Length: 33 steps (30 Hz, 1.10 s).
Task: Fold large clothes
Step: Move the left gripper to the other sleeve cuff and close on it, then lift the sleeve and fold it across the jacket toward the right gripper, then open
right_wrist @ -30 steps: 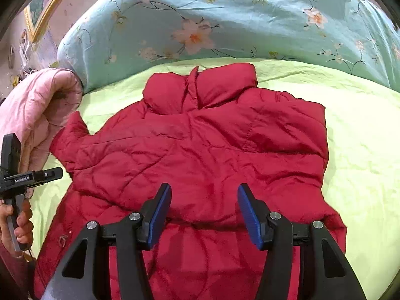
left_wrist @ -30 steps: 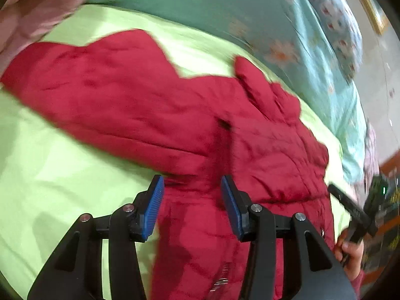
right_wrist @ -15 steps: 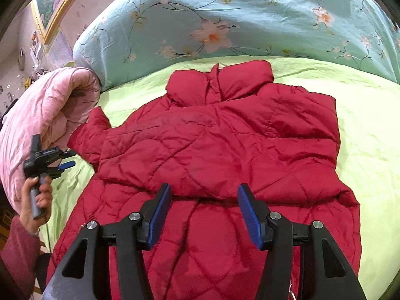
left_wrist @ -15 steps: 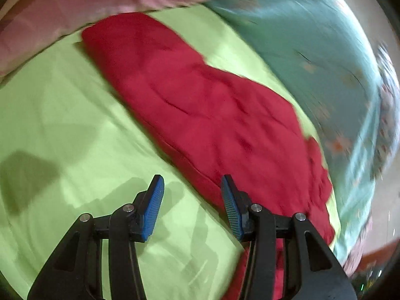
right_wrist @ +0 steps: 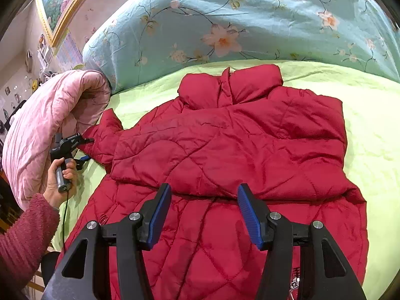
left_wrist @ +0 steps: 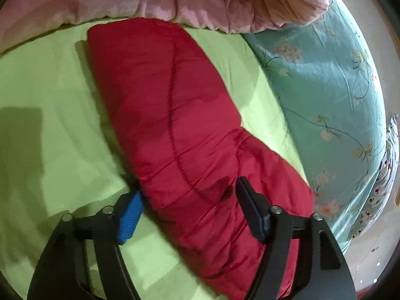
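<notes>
Swinging away from the jacket's chest since a second ago, the left gripper (left_wrist: pixel 190 200) now straddles the outstretched sleeve (left_wrist: pixel 175 115), and its jaws, narrower a moment back, are opening. One blue pad sits at the sleeve's 8 o'clock edge against the sheet, the other black finger (left_wrist: pixel 250 210) rides above the red fabric at 4 o'clock; the sleeve lies between them but neither pad visibly presses it. From those fingers the sleeve runs away toward 11 o'clock, its cuff end stopping just short of the pink quilt (left_wrist: pixel 175 0), which lies rumpled across the 12 o'clock side. Lime green sheet (left_wrist: pixel 50 87) shows on both flanks of the sleeve, and the teal floral duvet (left_wrist: pixel 337 87) banks up at 2 to 3 o'clock.

Over on the other side, the right gripper (right_wrist: pixel 203 212) has hardly shifted; its jaws stand about half apart and hold nothing, hovering over the red quilted jacket (right_wrist: pixel 225 145). That jacket lies spread on the sheet, collar at 12 o'clock, one sleeve folded across the chest, hem toward 6 o'clock. At 9 o'clock in this view the person's left hand (right_wrist: pixel 60 177), in a fuzzy maroon cuff, grips the other tool's handle beside the pink quilt
</notes>
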Available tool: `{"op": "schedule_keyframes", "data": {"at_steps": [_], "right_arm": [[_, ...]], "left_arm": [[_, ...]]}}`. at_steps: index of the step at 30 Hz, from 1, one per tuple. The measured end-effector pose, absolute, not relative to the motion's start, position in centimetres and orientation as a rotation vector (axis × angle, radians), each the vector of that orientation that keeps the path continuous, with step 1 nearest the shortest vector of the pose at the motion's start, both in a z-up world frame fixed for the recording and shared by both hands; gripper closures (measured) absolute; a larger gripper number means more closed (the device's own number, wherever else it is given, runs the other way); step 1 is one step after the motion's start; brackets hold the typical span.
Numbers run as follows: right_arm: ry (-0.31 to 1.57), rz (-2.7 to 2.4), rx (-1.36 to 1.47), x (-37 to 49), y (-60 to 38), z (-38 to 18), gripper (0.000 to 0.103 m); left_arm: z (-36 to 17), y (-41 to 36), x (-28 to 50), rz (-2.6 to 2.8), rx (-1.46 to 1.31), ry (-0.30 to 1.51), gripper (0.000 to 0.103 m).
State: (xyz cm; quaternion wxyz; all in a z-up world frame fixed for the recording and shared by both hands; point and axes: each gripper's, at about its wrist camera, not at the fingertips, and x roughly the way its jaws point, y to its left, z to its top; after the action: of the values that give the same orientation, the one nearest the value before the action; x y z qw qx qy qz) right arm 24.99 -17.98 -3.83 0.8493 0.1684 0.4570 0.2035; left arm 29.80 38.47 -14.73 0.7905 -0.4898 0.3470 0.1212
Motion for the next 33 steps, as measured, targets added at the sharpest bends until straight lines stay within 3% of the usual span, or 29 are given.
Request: {"op": "schedule_keyframes", "data": {"at_steps": [5, 9, 12, 26, 33], "right_arm": [[0.975, 0.428, 0.363, 24.9, -18.0, -4.3, 0.046], [0.976, 0.422, 0.372, 24.9, -18.3, -4.6, 0.046], [0.974, 0.42, 0.389, 25.0, -18.6, -4.7, 0.046], [0.95, 0.377, 0.487, 25.1, -22.4, -4.6, 0.045], [0.943, 0.362, 0.533, 24.8, -24.2, -4.5, 0.045]], "left_arm": [[-14.9, 39.3, 30.4, 0.283, -1.049, 0.717, 0.037], [-14.4, 38.6, 31.3, 0.27, -0.953, 0.741, 0.082], [-13.6, 37.8, 31.2, 0.259, -0.924, 0.721, 0.091], [-1.3, 28.4, 29.0, 0.058, -0.602, 0.538, 0.096], [1.9, 21.8, 28.0, -0.094, -0.522, 0.511, 0.096]]}}
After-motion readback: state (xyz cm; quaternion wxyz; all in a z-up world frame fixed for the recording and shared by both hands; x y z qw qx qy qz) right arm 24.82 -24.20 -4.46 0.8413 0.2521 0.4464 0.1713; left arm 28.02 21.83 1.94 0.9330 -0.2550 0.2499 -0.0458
